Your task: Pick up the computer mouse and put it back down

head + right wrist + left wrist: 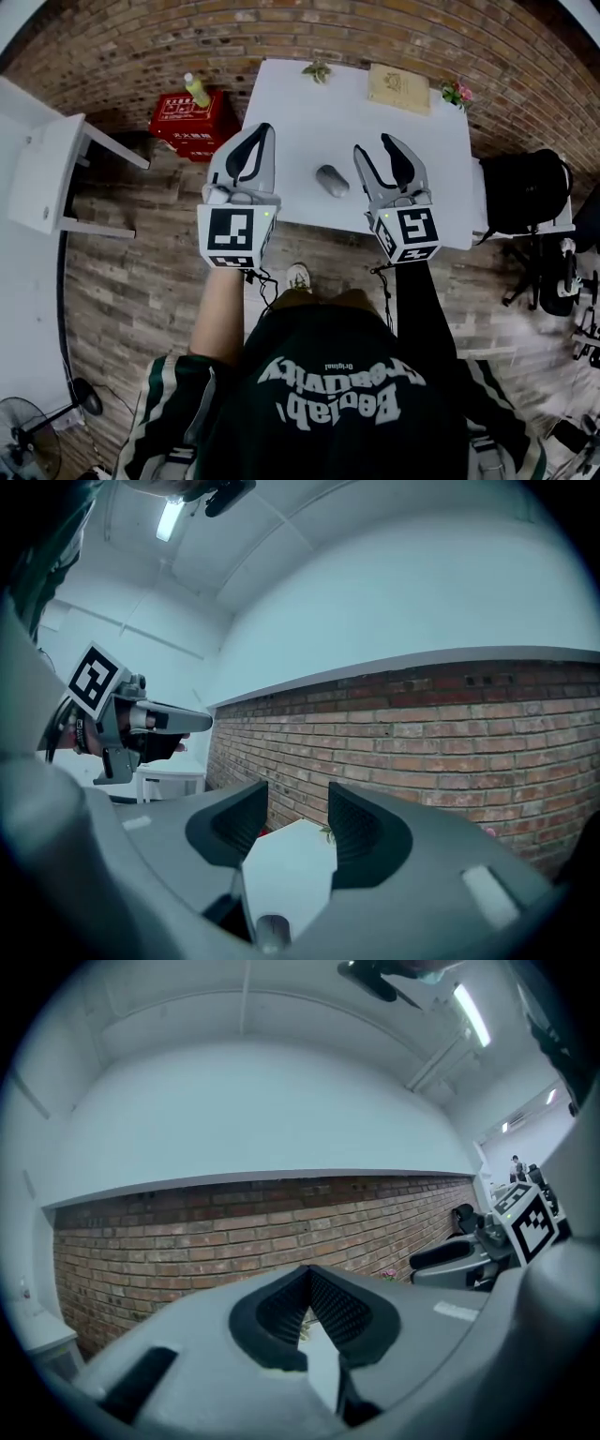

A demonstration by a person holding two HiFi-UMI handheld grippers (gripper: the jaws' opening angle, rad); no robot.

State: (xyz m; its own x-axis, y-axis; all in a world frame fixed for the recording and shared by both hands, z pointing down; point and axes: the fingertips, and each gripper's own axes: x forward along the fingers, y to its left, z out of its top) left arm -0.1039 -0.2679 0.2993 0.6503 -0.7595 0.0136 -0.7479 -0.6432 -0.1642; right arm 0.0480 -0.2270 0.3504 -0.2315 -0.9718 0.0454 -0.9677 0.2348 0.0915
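Our right gripper (375,146) has its jaws apart and empty; our left gripper (260,131) has its jaws together. The mouse (332,181) lies on the table (309,117), by its near edge, between the two. We judge this the approach: next we lower the right jaws around it.

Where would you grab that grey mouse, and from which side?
Probably across its two long sides, mid-body, from above with the right gripper, whose jaws stand apart. The mouse lies flat on the table, and its rounded top offers no hold.
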